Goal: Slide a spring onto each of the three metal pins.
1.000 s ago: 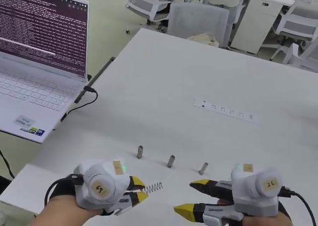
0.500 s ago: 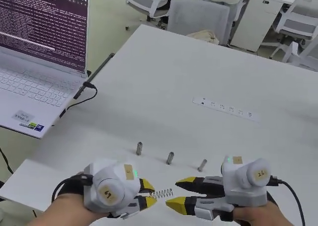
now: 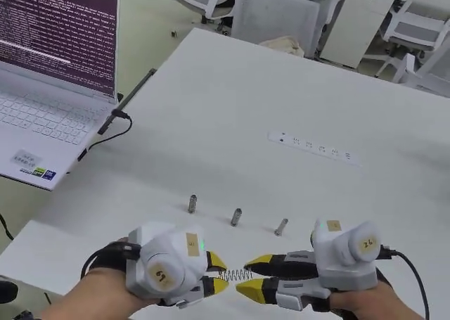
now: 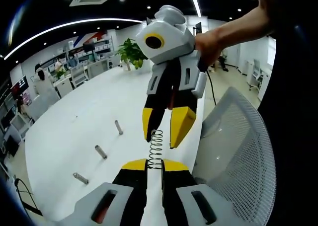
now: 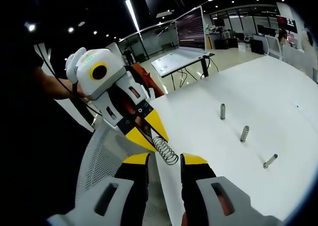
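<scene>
So, the thin coiled steel spring (image 3: 235, 274) hung by the near edge of the white tabletop (image 3: 232, 123), long axis running 9-to-3 in the head view and bridging the two grippers. The left gripper (image 4: 154, 165) had its yellow-tipped jaws pressed together on the spring's 9 o'clock end, which was the only firm hold I could see. The right gripper (image 5: 165, 159) sat at 3 o'clock with jaws spread moderately. The spring's free end lay inside that gap, seemingly not yet pinched. The three short grey metal pins stood in a row at 11 to 1 o'clock from the spring. The leftmost pin (image 3: 193, 204) and the middle pin (image 3: 236, 217) looked ribbed, so probably sprung already. The rightmost pin (image 3: 281, 226) looked bare. It lay at roughly 1 o'clock from the right gripper, which was the nearer one. My read: the spring's axis needed turning off 9-3 to line up with that pin before sliding on.
</scene>
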The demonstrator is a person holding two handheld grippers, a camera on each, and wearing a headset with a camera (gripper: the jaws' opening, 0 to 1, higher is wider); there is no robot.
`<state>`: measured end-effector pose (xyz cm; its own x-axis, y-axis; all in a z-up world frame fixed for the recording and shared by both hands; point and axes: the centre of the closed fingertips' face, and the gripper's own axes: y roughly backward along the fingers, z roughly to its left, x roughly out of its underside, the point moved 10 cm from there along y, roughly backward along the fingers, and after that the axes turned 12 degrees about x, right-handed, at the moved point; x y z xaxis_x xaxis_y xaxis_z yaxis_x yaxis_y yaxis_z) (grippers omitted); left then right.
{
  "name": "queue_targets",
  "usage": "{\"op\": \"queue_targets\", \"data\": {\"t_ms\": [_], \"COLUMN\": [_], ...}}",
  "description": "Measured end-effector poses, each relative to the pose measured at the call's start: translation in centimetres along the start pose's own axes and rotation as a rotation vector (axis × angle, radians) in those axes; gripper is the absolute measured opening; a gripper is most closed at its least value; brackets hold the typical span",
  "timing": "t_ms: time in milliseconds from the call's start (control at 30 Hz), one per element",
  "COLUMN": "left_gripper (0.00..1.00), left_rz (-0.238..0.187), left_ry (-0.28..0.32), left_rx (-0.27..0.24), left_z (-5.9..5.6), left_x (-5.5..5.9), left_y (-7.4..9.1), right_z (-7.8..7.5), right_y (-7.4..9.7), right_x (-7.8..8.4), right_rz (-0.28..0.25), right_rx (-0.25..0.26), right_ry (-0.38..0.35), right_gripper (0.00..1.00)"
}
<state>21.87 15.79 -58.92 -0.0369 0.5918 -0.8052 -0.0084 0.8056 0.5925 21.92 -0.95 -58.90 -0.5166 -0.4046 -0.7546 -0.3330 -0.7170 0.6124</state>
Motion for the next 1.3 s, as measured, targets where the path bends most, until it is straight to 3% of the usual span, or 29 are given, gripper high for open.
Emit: {"op": "queue_targets", "data": {"t_ms": [367, 767, 1300], "left_gripper": [0.02, 0.02, 0.02], "left_rz": [0.014, 0.040, 0.033], "left_ry": [-0.008, -0.029, -0.034], "left_rx": [0.002, 0.000, 0.017], "left_z": [-0.2, -0.3, -0.3], "left_x": [0.5, 0.6, 0.2], "left_y": [0.0, -0.3, -0.4], "right_z": [0.4, 1.0, 1.1], "right_y": [-0.1, -0.2, -0.9], "right_x": [-0.2, -0.9, -1.0], "right_rz": [0.001, 0.034, 0.043], "right_rx": [-0.026, -0.055, -0.046], "right_ry": [0.010, 0.080, 0.110], "right_gripper": [0.18, 0.17, 0.15]}}
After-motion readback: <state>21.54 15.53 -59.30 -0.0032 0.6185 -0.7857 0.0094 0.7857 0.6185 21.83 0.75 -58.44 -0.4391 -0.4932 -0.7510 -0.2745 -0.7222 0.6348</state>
